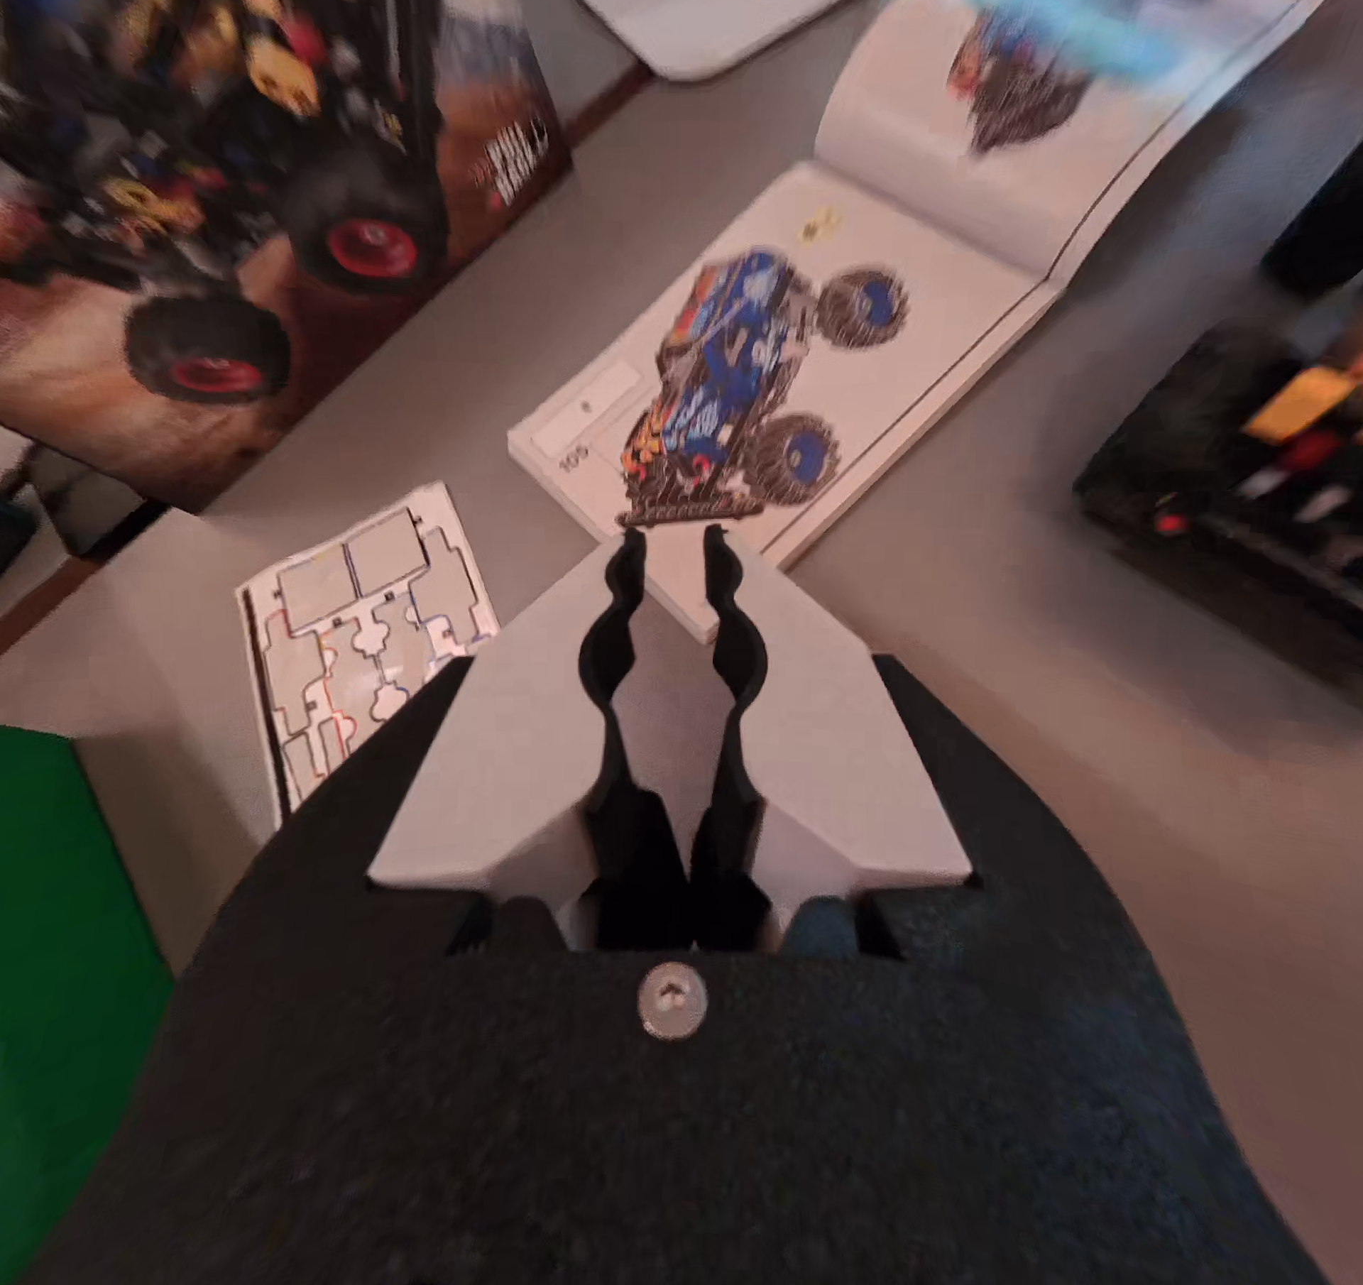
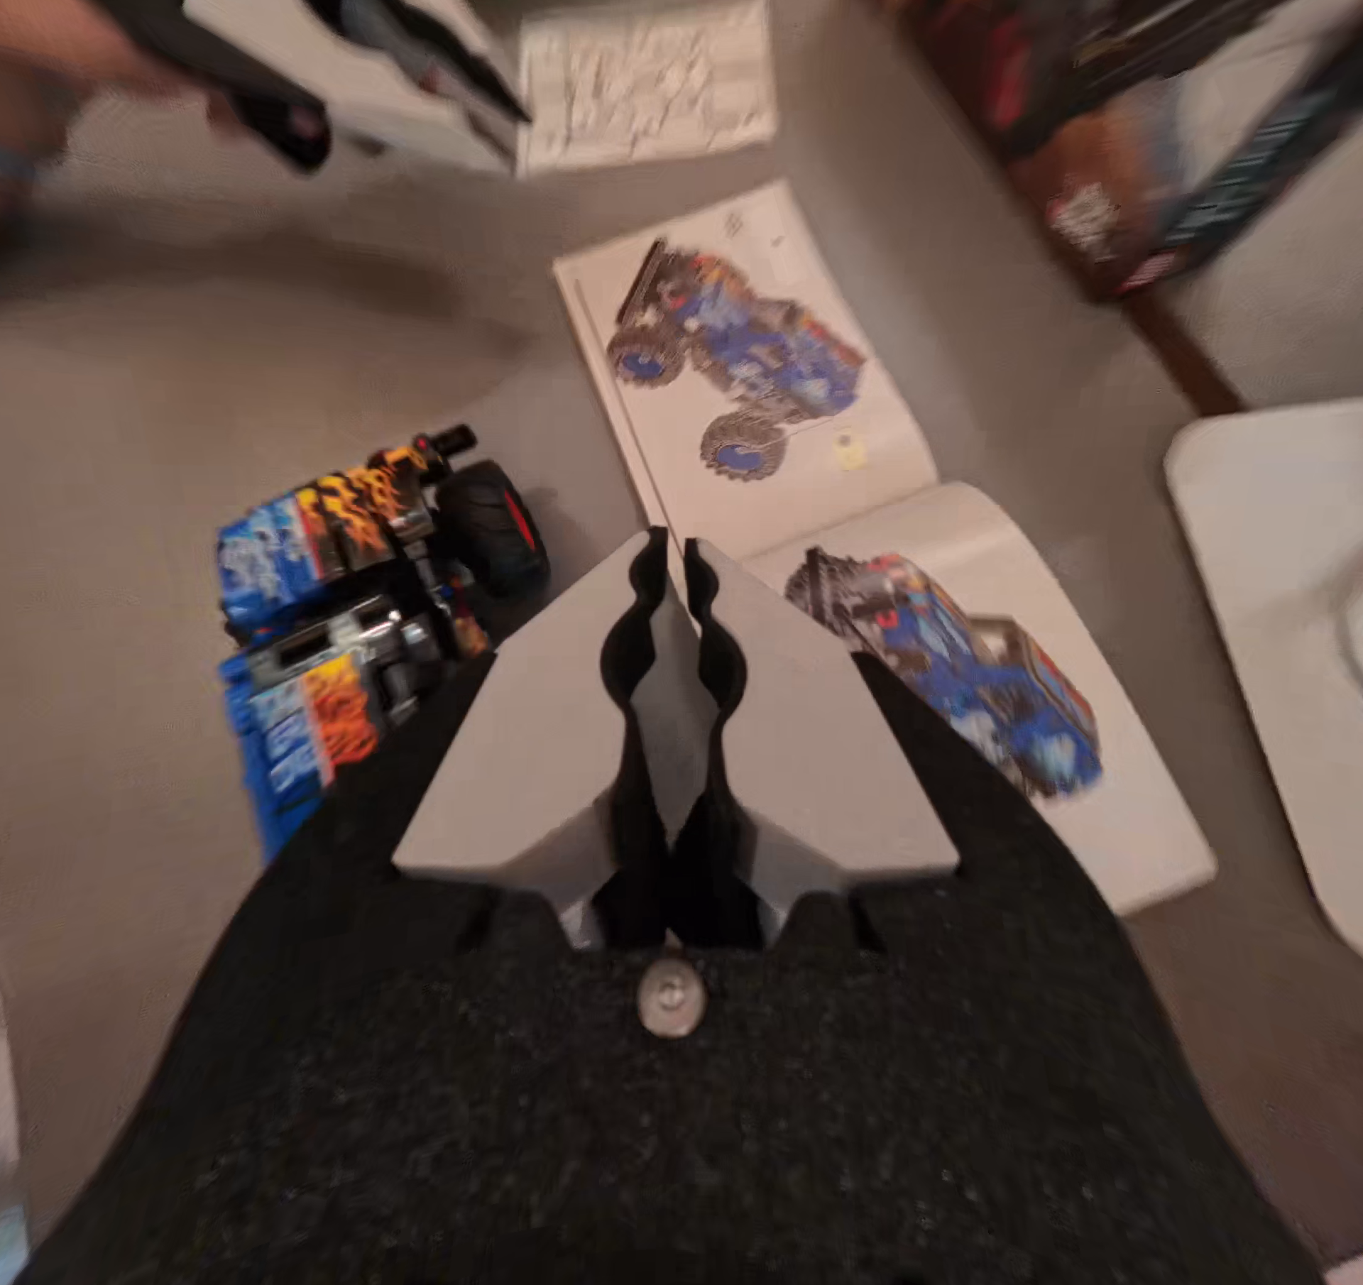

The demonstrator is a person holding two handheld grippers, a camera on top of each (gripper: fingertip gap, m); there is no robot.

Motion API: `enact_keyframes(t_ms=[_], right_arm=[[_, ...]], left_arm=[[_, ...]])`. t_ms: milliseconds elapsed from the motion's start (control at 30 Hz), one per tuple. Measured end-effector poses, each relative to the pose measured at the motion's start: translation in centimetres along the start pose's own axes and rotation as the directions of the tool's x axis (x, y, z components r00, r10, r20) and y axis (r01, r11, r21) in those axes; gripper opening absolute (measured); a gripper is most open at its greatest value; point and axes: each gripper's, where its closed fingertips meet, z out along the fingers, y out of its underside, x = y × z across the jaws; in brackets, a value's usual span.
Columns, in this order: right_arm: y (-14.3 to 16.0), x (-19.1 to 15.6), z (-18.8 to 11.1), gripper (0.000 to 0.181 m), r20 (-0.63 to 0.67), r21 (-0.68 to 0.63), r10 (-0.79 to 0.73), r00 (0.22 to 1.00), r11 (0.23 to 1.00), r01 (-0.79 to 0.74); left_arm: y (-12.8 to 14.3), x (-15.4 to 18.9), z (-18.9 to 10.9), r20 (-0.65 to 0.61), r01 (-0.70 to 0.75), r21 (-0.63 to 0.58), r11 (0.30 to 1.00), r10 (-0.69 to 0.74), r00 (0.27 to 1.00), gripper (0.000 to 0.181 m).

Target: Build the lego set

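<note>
The lego monster truck [image 2: 354,586], blue with orange flames and a black wheel with a red hub, lies on the grey table to the left of my right gripper [image 2: 673,540]. That gripper's jaws are almost together with nothing between them, above the open instruction booklet [image 2: 774,335]. My left gripper [image 1: 673,538] has a small gap between its jaws and is empty, over the near edge of the booklet [image 1: 848,394]. The truck shows dark and blurred at the right of the left wrist view [image 1: 1239,468]. The left gripper also shows in the right wrist view [image 2: 509,114], held by a hand.
A sticker sheet [image 1: 361,630] lies left of the booklet. The set's box [image 1: 221,180] stands at the back left. A white tray [image 1: 708,3] is behind the booklet. A green surface [image 1: 59,954] is at the near left. Spacing between my two grippers at the tips: around 20 cm.
</note>
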Motion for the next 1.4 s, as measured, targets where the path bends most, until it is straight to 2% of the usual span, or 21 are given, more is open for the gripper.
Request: enact_keyframes(t_ms=[67,133,200,300,367,433,500,567,667,733,800,833,867,933,967,1000,1033,1067,1200,1267,1400], right_arm=[[1.1,-0.2,-5.5,0.017,-0.099,0.191,0.098,0.990,0.978,-0.078],[3.9,-1.2,-10.6,0.030,-0.219,0.350,0.119,0.968,0.936,-0.036],[7.8,-2.4,-15.4,0.027,-0.341,0.500,0.225,0.913,0.866,-0.026],[16.0,-4.5,-19.3,0.029,-0.437,0.503,0.380,0.815,0.855,-0.129],[19.6,-7.1,-20.1,0.031,-0.388,0.541,0.451,0.804,0.818,-0.198],[22.5,-9.7,-19.5,0.035,-0.361,0.518,0.473,0.804,0.818,-0.249],[24.4,-11.7,-18.6,0.034,-0.385,0.486,0.455,0.803,0.840,-0.243],[24.3,-13.4,-17.9,0.034,-0.389,0.477,0.416,0.822,0.854,-0.207],[22.8,-14.7,-16.4,0.036,-0.383,0.433,0.319,0.867,0.891,-0.136],[20.8,-15.1,-15.0,0.049,-0.366,0.414,0.218,0.905,0.909,-0.051],[18.9,-14.8,-13.4,0.065,-0.364,0.374,0.122,0.923,0.927,0.024],[17.9,-14.4,-12.6,0.079,-0.362,0.356,0.095,0.927,0.933,0.043],[17.0,-14.2,-11.6,0.091,-0.342,0.340,0.085,0.936,0.940,0.039],[15.2,-13.3,-9.8,0.092,-0.298,0.306,0.093,0.950,0.952,0.002],[14.7,-12.2,-9.0,0.083,-0.287,0.282,0.136,0.948,0.958,-0.052],[14.2,-11.7,-7.9,0.086,-0.229,0.241,0.136,0.964,0.967,-0.079],[13.6,-11.6,-6.8,0.096,-0.143,0.196,0.110,0.984,0.977,-0.081],[13.1,-11.3,-5.9,0.106,-0.075,0.166,0.066,0.995,0.985,-0.053],[13.9,-7.3,-2.3,0.132,-0.068,-0.008,-0.145,0.987,0.989,0.145],[14.0,-7.4,-0.8,0.143,0.042,-0.061,-0.165,0.985,0.984,0.167],[13.7,-7.0,1.1,0.136,0.114,-0.092,-0.142,0.983,0.984,0.152]], left_arm=[[-2.9,2.3,-3.5,-0.068,0.063,0.147,0.987,-0.054,0.996,0.024],[-4.6,5.9,-7.0,-0.170,0.143,0.273,0.951,-0.099,0.981,0.029],[-4.9,10.1,-9.8,-0.266,0.189,0.357,0.915,-0.094,0.959,0.033],[-3.3,15.5,-11.6,-0.337,0.242,0.371,0.897,-0.112,0.935,0.034],[-1.9,18.7,-11.9,-0.380,0.267,0.340,0.902,-0.127,0.916,0.034],[-0.4,20.7,-11.6,-0.359,0.203,0.309,0.929,-0.083,0.929,0.032],[1.2,21.0,-10.9,-0.277,0.079,0.259,0.963,-0.004,0.961,0.032],[2.4,21.5,-10.6,-0.273,0.006,0.205,0.979,0.051,0.961,0.032],[3.5,21.7,-9.7,-0.340,-0.031,0.153,0.988,0.082,0.937,0.037],[3.8,20.3,-8.3,-0.362,-0.045,0.140,0.989,0.093,0.928,0.050],[4.3,18.4,-6.5,-0.404,-0.044,0.099,0.994,0.080,0.911,0.062],[4.4,17.4,-5.5,-0.421,-0.045,0.076,0.996,0.073,0.904,0.071],[4.3,16.8,-4.7,-0.450,-0.043,0.069,0.997,0.069,0.891,0.086],[3.1,15.8,-3.5,-0.517,-0.014,0.081,0.997,0.054,0.854,0.103],[2.5,15.6,-3.0,-0.545,-0.008,0.091,0.996,0.056,0.837,0.111],[2.0,15.3,-2.4,-0.560,-0.014,0.098,0.995,0.066,0.826,0.118],[1.8,15.3,-1.9,-0.572,-0.030,0.098,0.995,0.081,0.816,0.122],[1.9,15.5,-1.4,-0.589,-0.052,0.090,0.995,0.096,0.802,0.126],[3.2,16.5,0.5,-0.604,-0.156,0.039,0.987,0.148,0.783,0.137],[3.6,16.8,1.0,-0.591,-0.205,0.028,0.978,0.182,0.786,0.137],[3.5,16.9,2.1,-0.510,-0.288,0.046,0.957,0.270,0.816,0.129]])
